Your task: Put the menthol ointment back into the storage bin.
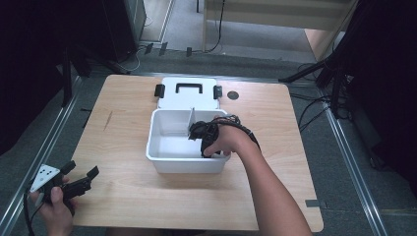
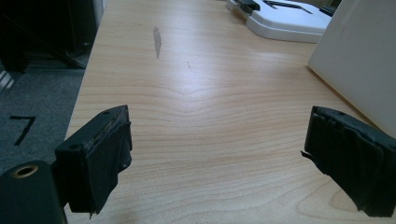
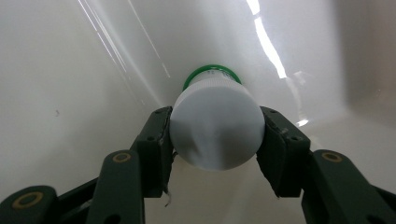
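A white plastic box (image 1: pixel 167 158) with a centre divider stands in the middle of the wooden table. My right gripper (image 1: pixel 209 142) reaches down into its right compartment. In the right gripper view, my right gripper (image 3: pixel 215 135) is shut on a white bottle (image 3: pixel 217 128) with a green ring near its far end, close to the box's white floor (image 3: pixel 93 70). My left gripper (image 1: pixel 81 179) rests open at the table's front left corner. Its jaws stand wide apart over bare wood in the left gripper view, where my left gripper (image 2: pixel 217 154) holds nothing.
The box's white lid (image 1: pixel 188 93) with a black handle and two black latches lies flat behind the box; the lid (image 2: pixel 285 18) and box wall (image 2: pixel 359 60) show in the left gripper view. A dark round spot (image 1: pixel 233 95) marks the table at the back. Floor rails flank the table.
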The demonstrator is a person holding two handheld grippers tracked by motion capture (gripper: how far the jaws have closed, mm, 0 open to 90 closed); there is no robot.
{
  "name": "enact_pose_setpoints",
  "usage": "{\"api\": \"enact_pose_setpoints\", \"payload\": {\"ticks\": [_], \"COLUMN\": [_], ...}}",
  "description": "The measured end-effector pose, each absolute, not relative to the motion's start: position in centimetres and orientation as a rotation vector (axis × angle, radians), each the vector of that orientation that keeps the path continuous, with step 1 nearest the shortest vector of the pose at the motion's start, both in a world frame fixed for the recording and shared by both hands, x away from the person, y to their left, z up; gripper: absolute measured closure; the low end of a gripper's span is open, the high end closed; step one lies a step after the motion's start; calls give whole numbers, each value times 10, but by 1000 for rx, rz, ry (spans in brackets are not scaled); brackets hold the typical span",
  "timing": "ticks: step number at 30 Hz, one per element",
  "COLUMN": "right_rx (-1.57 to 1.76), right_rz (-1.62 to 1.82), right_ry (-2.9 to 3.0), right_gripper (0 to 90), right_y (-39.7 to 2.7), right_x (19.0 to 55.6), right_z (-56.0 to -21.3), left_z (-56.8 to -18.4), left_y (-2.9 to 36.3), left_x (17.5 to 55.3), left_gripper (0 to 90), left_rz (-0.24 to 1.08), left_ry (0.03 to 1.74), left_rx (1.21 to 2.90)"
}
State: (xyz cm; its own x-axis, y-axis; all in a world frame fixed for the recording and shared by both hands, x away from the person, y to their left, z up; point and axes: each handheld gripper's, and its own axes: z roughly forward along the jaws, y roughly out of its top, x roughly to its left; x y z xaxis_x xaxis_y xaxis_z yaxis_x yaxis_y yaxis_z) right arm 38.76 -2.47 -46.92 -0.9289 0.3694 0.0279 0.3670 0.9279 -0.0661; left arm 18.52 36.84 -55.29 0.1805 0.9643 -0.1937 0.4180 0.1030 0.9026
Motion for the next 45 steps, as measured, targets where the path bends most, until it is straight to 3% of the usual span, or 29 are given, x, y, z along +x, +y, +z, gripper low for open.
{"api": "enact_pose_setpoints", "payload": {"ticks": [10, 25, 34, 45], "right_rx": [-620, -708, -804, -909], "right_rz": [3, -160, -270, -249], "right_ry": [-3042, -3096, -3088, -3101], "right_gripper": [388, 200, 142, 134], "right_y": [-27, -44, -69, -112], "right_x": [387, 380, 376, 373], "right_z": [-452, -388, -364, -354], "left_z": [-553, -553, -553, -553], "left_y": [369, 368, 368, 368], "left_x": [185, 185, 185, 185], "left_gripper": [82, 82, 82, 82], "left_rz": [704, 707, 708, 710], "left_ry": [1394, 1391, 1390, 1391], "left_rx": [1479, 1476, 1475, 1476]}}
